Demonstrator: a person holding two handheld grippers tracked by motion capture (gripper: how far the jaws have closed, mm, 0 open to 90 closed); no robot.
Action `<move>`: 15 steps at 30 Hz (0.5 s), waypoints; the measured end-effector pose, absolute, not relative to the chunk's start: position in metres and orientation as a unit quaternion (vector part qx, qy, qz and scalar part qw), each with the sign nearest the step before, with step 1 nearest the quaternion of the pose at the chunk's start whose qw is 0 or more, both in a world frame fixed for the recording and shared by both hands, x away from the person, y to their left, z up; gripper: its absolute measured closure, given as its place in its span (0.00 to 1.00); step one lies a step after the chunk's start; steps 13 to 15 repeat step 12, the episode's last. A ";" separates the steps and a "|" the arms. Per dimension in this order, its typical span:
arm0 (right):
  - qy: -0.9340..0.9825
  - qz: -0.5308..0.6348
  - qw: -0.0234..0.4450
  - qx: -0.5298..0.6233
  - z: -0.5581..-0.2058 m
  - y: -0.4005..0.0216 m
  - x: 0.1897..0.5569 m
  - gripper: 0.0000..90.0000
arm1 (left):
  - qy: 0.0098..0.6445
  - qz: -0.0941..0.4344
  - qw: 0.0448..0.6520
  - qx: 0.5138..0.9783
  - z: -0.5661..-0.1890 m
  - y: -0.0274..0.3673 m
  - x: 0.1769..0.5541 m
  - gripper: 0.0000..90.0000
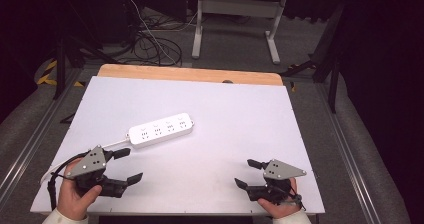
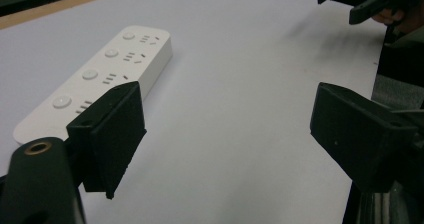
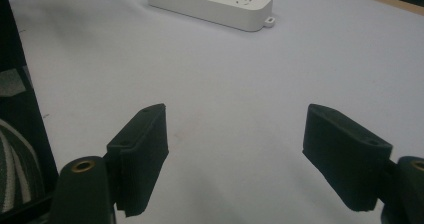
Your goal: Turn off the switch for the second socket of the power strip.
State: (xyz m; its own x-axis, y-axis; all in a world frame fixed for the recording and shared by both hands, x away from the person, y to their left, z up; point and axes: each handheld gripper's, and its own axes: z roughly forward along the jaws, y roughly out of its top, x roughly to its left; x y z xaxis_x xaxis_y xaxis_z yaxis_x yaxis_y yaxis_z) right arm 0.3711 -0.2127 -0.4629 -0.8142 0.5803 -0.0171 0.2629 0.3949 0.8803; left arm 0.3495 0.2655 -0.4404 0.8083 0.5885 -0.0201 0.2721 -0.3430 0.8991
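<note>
A white power strip [image 1: 161, 129] with several sockets lies flat on the white table top [image 1: 215, 109], left of centre, its white cord running off toward the left edge. My left gripper [image 1: 128, 165] sits at the front left, just below the strip's near end, open with nothing between its fingers. In the left gripper view the power strip [image 2: 100, 79] lies beyond the left jaw, and the gripper [image 2: 225, 134] spans bare table. My right gripper [image 1: 245, 173] rests at the front right, open and empty. From the right gripper view the power strip [image 3: 212, 1] lies far ahead of the gripper [image 3: 235, 154].
A wooden strip [image 1: 190, 75] edges the table's far side. Beyond it the floor holds tangled cables [image 1: 150, 44] and a white desk frame [image 1: 235, 19]. Metal rails [image 1: 360, 154] run along both sides of the table.
</note>
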 end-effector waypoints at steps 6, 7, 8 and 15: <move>0.818 0.487 0.163 0.257 -0.463 -0.214 0.371 0.29 | 0.283 0.146 0.506 0.801 -0.458 0.272 0.347 0.16; 0.818 0.487 0.163 0.257 -0.463 -0.214 0.371 0.29 | 0.289 0.139 0.509 0.798 -0.462 0.273 0.346 0.16; 0.818 0.488 0.162 0.257 -0.463 -0.214 0.371 0.29 | 0.295 0.132 0.512 0.796 -0.466 0.274 0.345 0.16; 0.817 0.489 0.161 0.258 -0.463 -0.214 0.372 0.29 | 0.310 0.126 0.511 0.792 -0.475 0.275 0.343 0.16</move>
